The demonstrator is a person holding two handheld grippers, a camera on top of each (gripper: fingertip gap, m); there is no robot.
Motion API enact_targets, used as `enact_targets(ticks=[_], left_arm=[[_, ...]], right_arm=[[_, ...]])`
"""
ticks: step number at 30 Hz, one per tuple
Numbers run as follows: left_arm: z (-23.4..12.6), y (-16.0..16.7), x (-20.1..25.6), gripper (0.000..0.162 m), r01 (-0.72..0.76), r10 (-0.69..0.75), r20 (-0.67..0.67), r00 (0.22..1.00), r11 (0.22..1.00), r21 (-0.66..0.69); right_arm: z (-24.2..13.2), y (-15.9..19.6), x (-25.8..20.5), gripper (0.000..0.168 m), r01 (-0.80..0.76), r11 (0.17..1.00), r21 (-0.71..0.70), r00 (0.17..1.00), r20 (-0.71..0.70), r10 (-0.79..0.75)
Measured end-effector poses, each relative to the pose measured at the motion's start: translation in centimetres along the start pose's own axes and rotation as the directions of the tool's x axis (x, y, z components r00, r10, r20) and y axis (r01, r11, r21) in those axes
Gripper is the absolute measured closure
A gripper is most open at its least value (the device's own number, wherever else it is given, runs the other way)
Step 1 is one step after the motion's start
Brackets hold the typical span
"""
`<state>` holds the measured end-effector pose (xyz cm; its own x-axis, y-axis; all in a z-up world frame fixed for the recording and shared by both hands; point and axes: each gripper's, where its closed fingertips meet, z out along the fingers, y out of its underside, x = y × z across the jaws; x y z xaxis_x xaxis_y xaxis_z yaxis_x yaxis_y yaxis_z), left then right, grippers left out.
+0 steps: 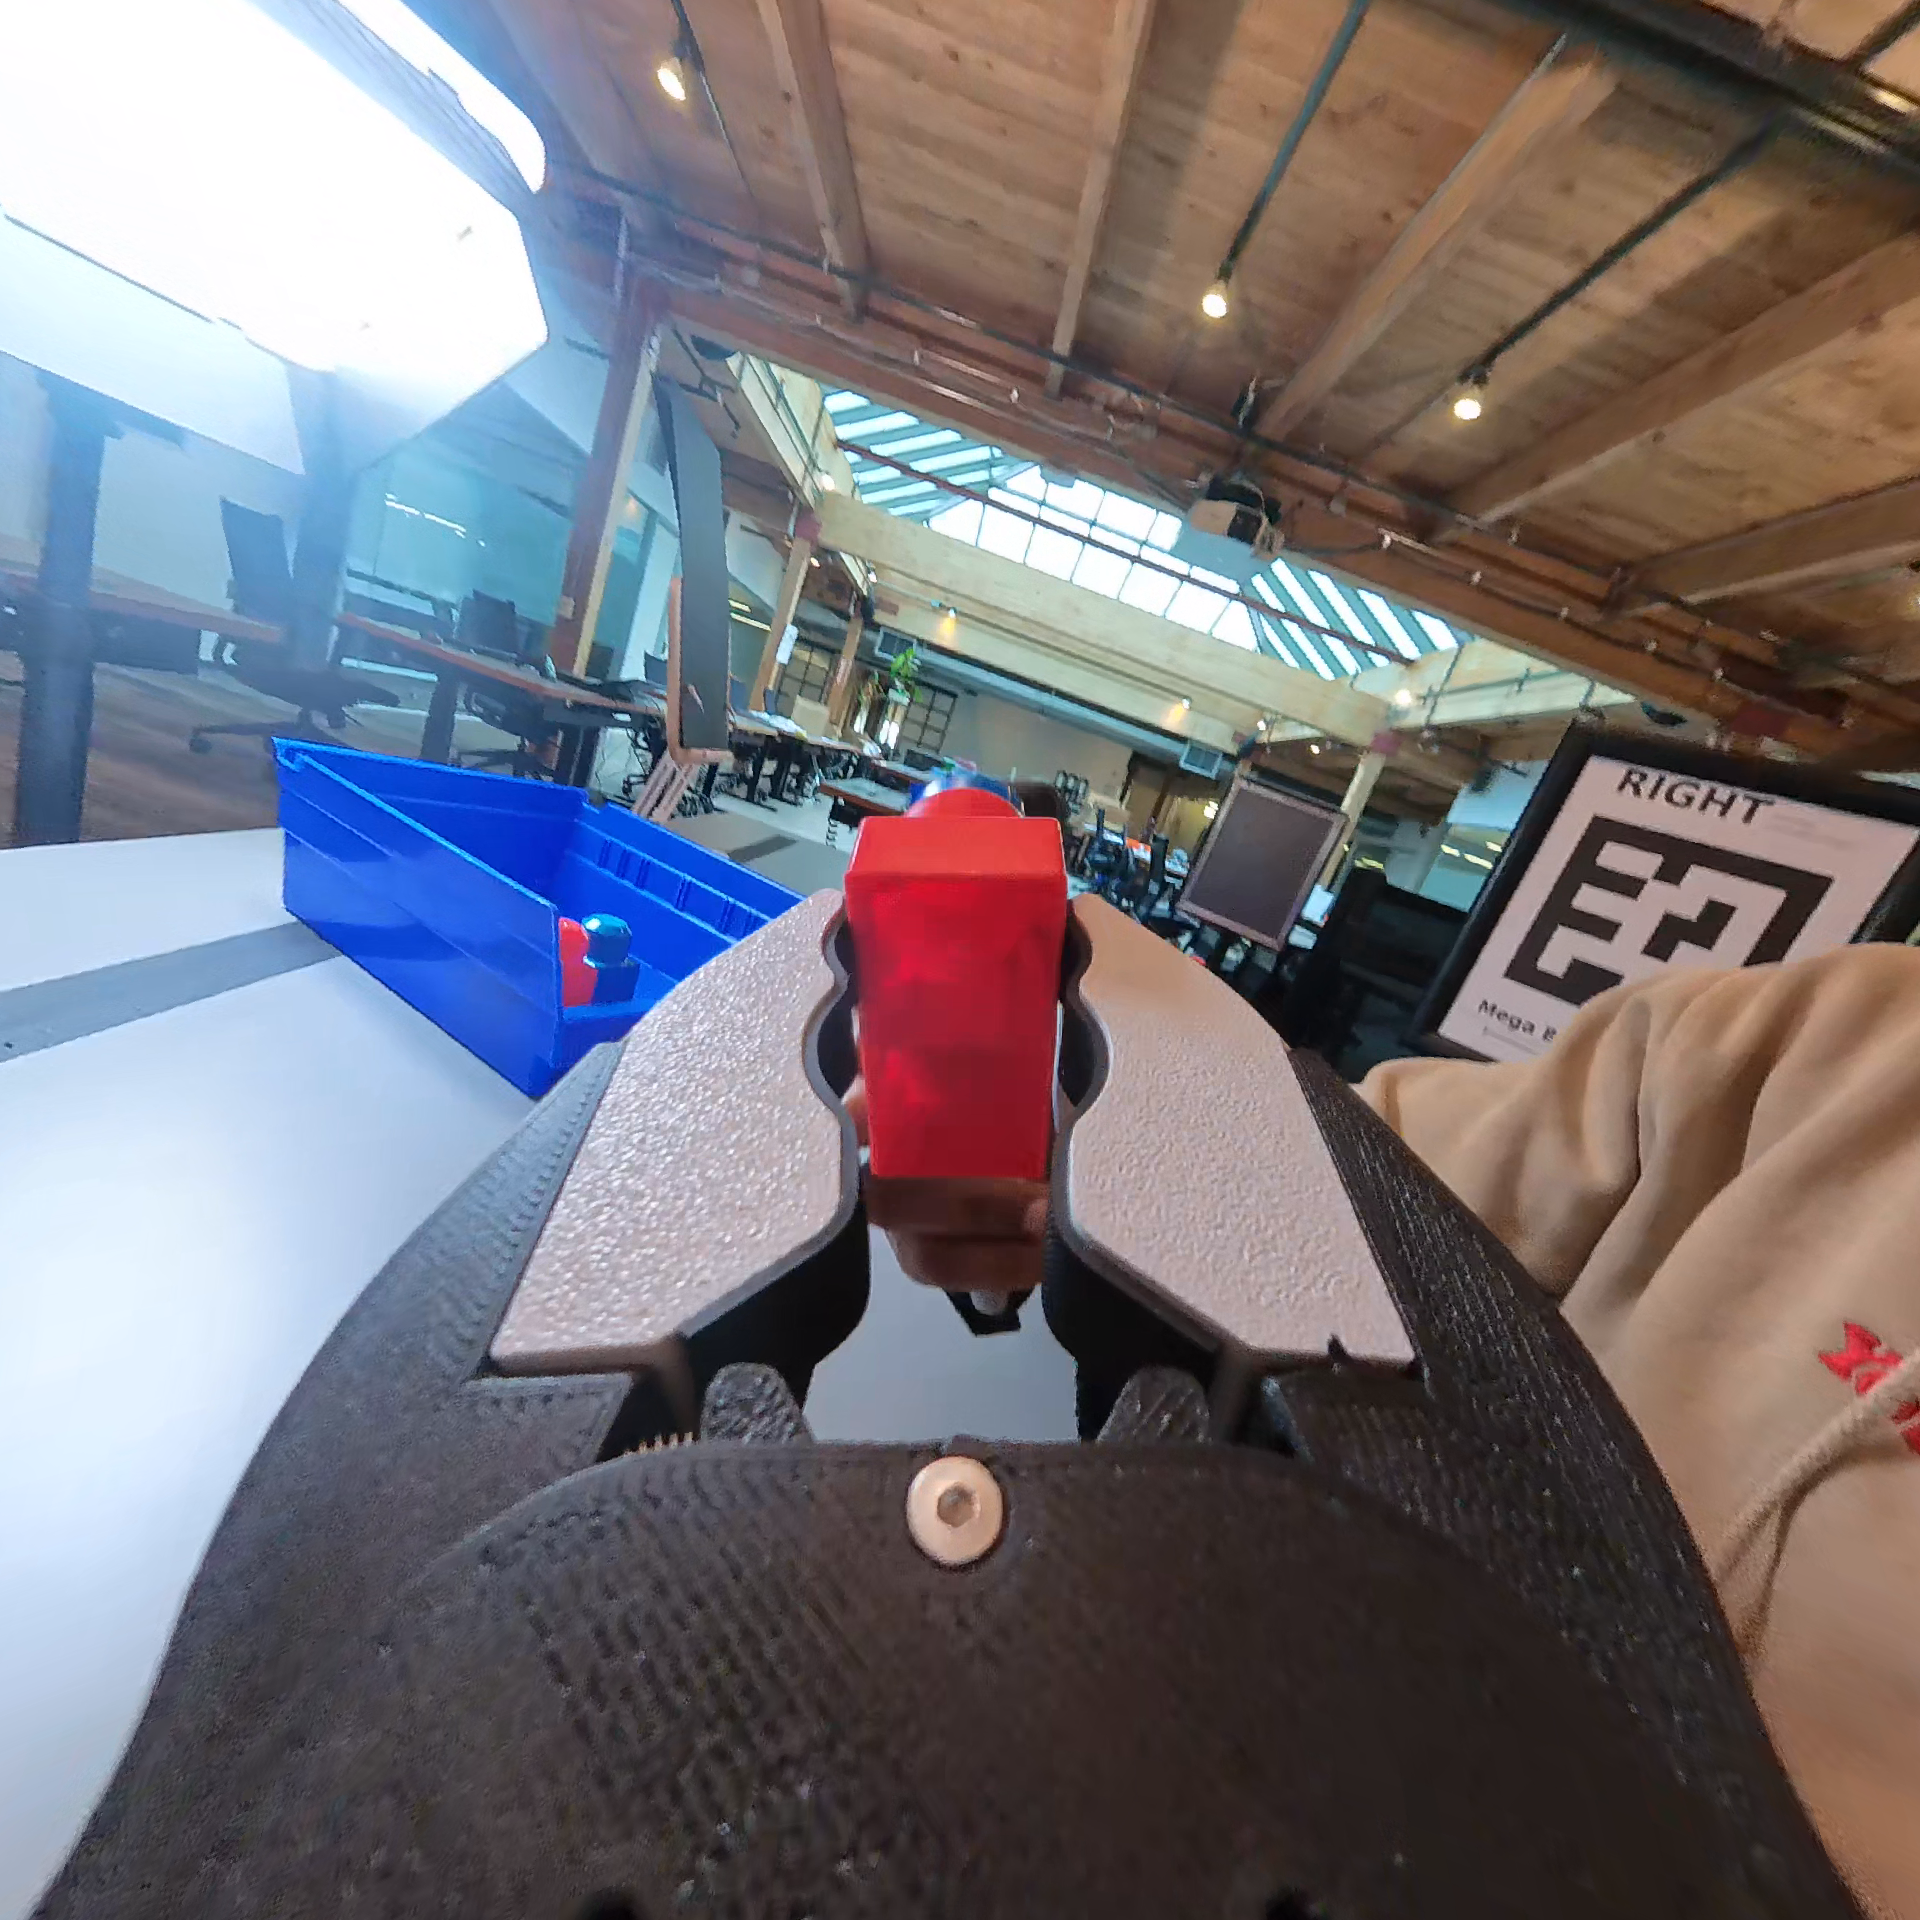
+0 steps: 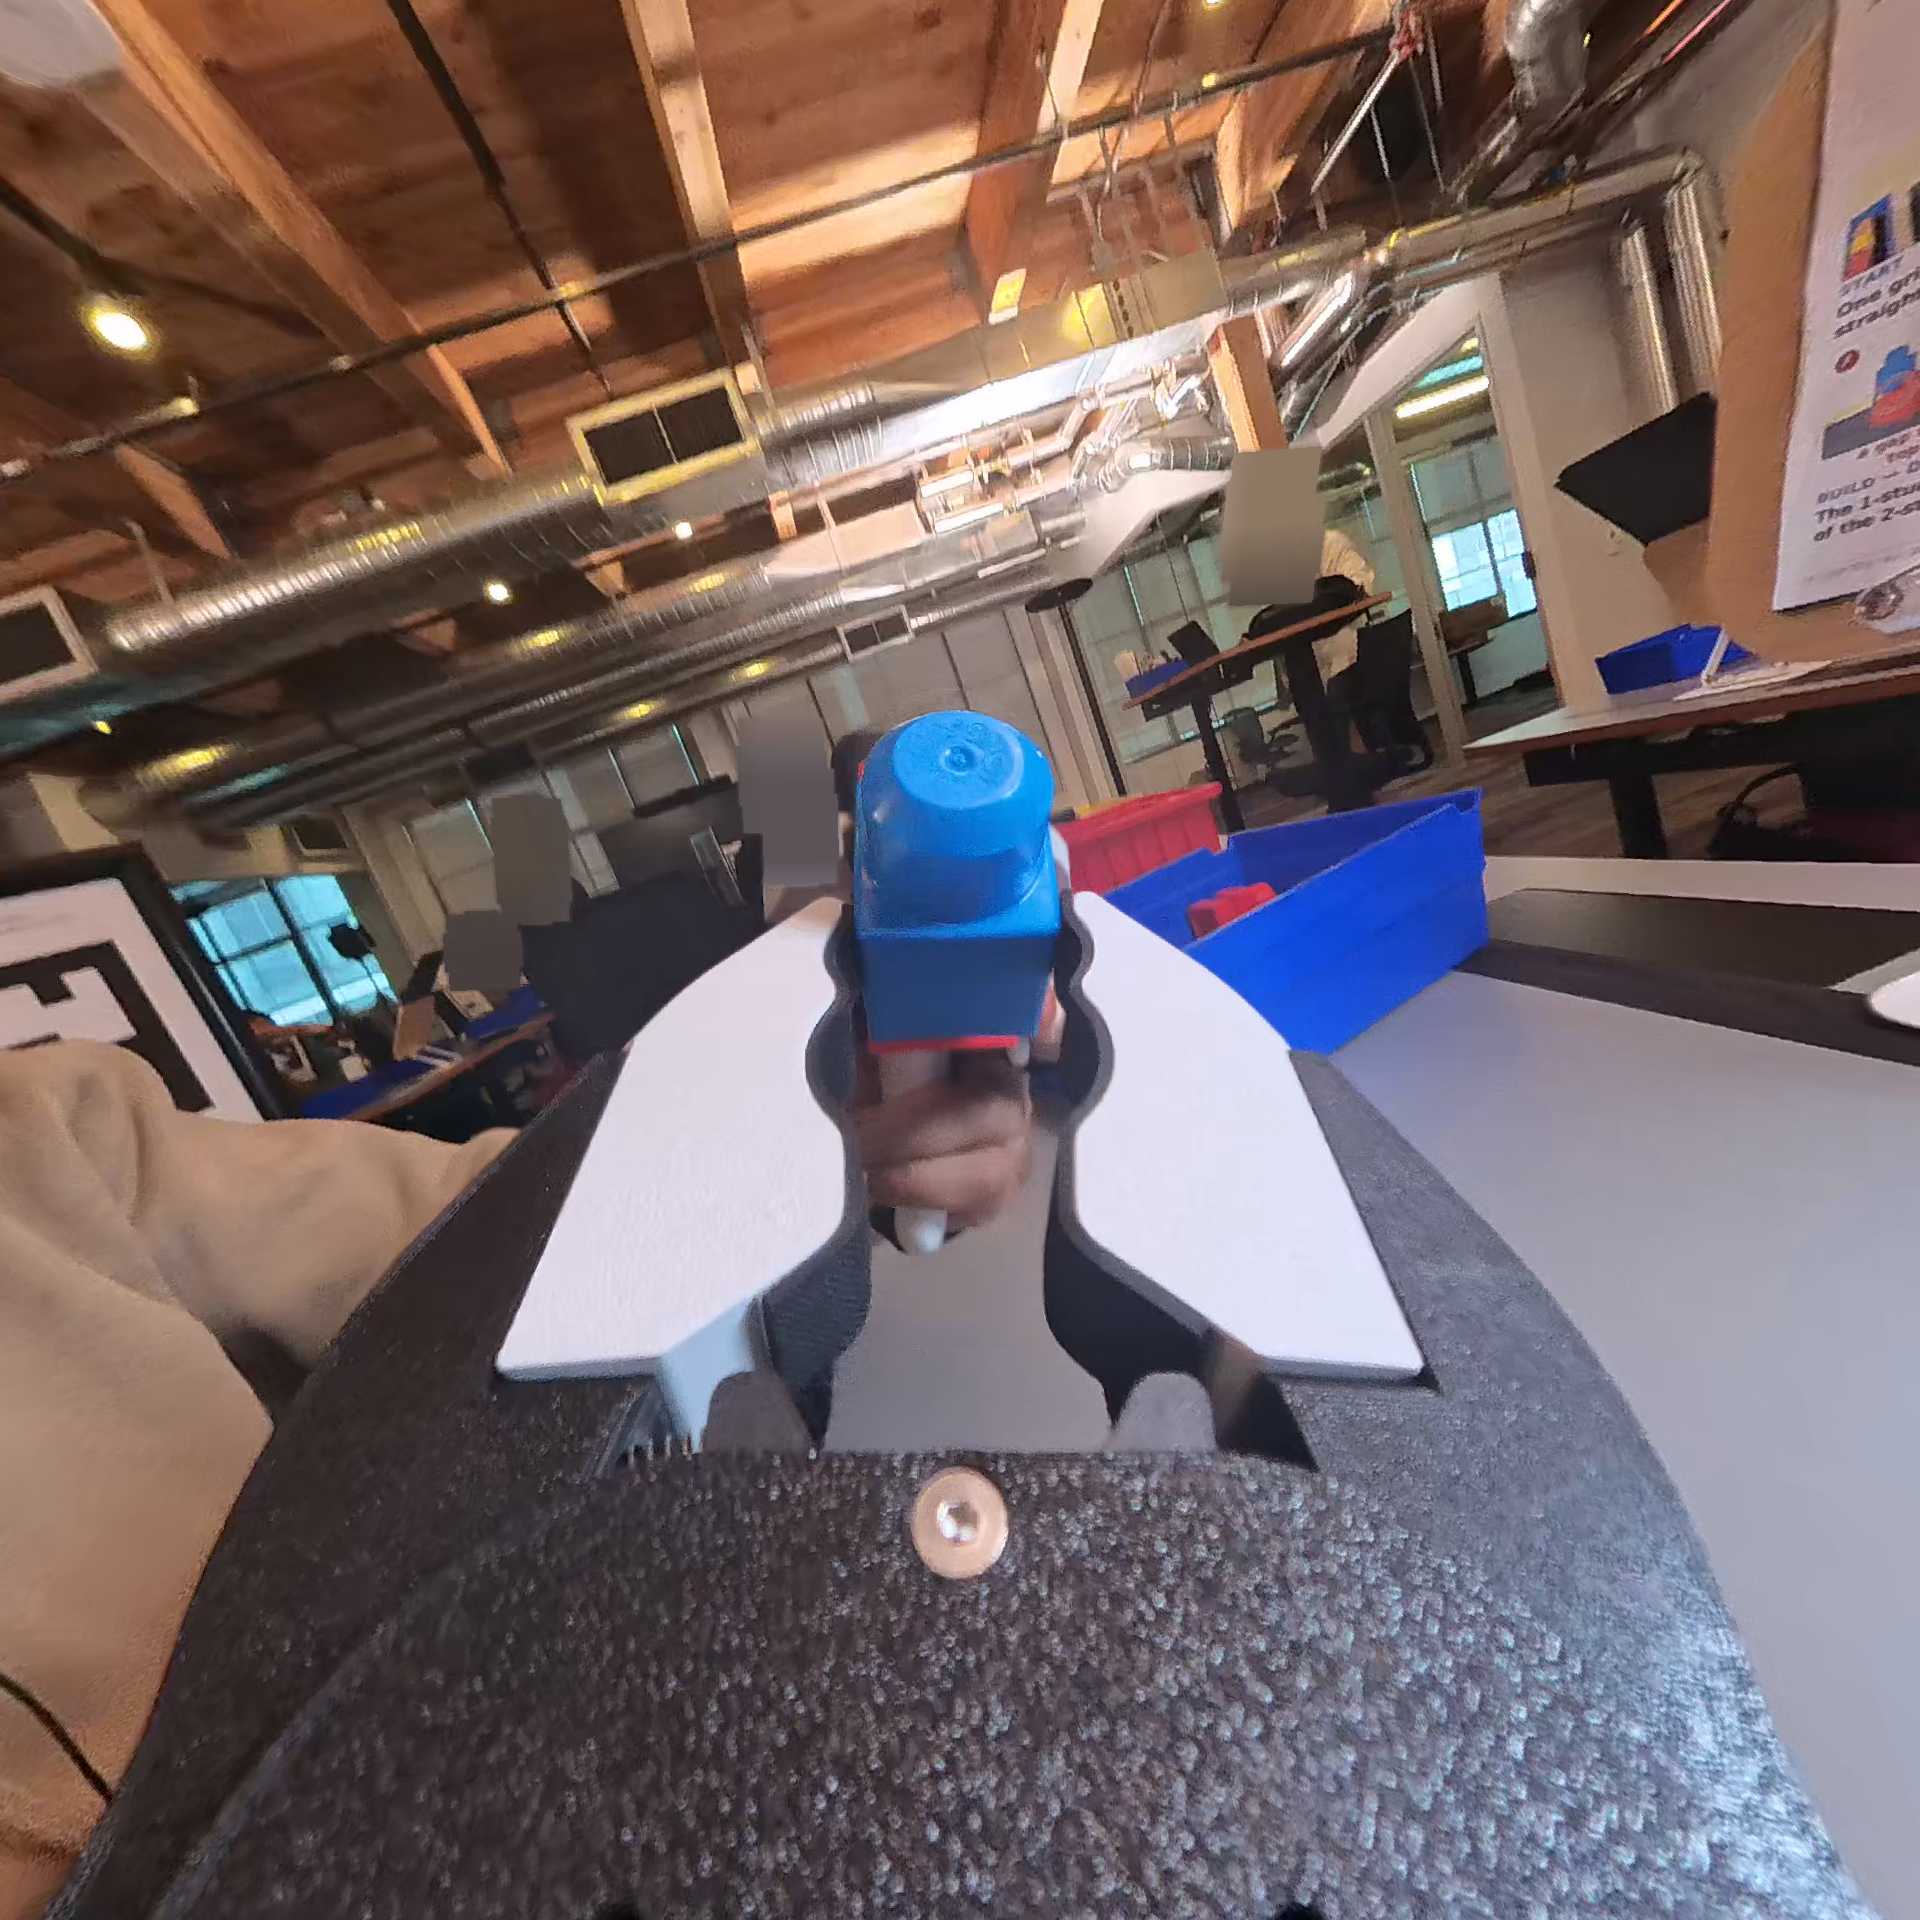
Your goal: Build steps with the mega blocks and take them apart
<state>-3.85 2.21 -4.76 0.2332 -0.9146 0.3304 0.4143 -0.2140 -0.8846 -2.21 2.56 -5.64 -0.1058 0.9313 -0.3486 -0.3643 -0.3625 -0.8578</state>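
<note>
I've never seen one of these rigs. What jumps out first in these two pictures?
Dead centre in the left wrist view, a red block is clamped between the left gripper's jaws. In the right wrist view, the right gripper pinches a blue block, stud toward the camera. A blue bin sits behind on the grey table, with more blocks inside.

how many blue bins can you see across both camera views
3. One blue bin sits on the white table ahead-left of the left gripper; one on the table ahead-right of the right gripper, possibly the same bin; a smaller one on a far desk. Others may be hidden.
</note>
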Motion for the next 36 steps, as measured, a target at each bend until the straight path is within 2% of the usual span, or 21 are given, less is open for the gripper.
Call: enact_targets(ticks=[3, 8, 15, 19, 23, 26, 29, 32, 36], left_arm=[[-0.2, -0.8, 0.1, 0.125, -0.006, 0.006, 0.010, 1.000, 1.000, 0.021], [-0.2, -1.7, 0.6, 0.126, 0.023, -0.023, -0.002, 1.000, 0.997, 0.070], [-0.1, -1.0, 0.7, 0.126, -0.007, 0.008, -0.006, 1.000, 1.000, 0.014], [-0.2, -0.9, 0.5, 0.126, 0.005, -0.005, -0.005, 1.000, 1.000, 0.010], [0.5, 0.0, 0.8, 0.126, 0.020, -0.020, -0.019, 1.000, 1.000, -0.008], [1.4, 1.0, 1.4, 0.126, 0.030, -0.031, -0.029, 0.999, 0.999, -0.023], [1.3, 0.6, 1.2, 0.126, 0.065, -0.065, -0.025, 0.998, 0.998, 0.015], [1.1, 1.0, 1.3, 0.126, 0.050, -0.050, -0.030, 0.998, 0.998, -0.025], [0.9, 2.8, 1.7, 0.126, -0.006, -0.005, -0.058, 0.998, 0.983, -0.183]], right_arm=[[0.3, 1.2, -0.3, 0.132, 0.034, 0.998, -0.053, 0.999, -0.003, -0.034], [0.7, 1.5, -0.9, 0.132, -0.054, 0.999, 0.002, 0.998, 0.024, 0.054], [0.3, 0.0, -0.8, 0.132, -0.082, 0.996, 0.043, 0.996, 0.026, 0.080], [-0.7, -2.4, -0.5, 0.132, -0.081, 0.990, 0.115, 0.997, 0.021, 0.080], [-0.9, -3.5, -0.8, 0.132, -0.030, 0.989, 0.146, 1.000, 0.010, 0.029], [-0.1, -1.9, -1.4, 0.132, -0.017, 0.994, 0.109, 1.000, 0.015, 0.015], [0.2, -0.7, -1.2, 0.132, -0.013, 0.997, 0.075, 1.000, 0.000, 0.013], [0.2, -0.2, -1.4, 0.132, 0.008, 1.000, 0.011, 1.000, 0.014, -0.008], [-0.2, 0.9, -1.7, 0.132, 0.016, 0.985, -0.172, 0.999, 0.054, -0.006]])
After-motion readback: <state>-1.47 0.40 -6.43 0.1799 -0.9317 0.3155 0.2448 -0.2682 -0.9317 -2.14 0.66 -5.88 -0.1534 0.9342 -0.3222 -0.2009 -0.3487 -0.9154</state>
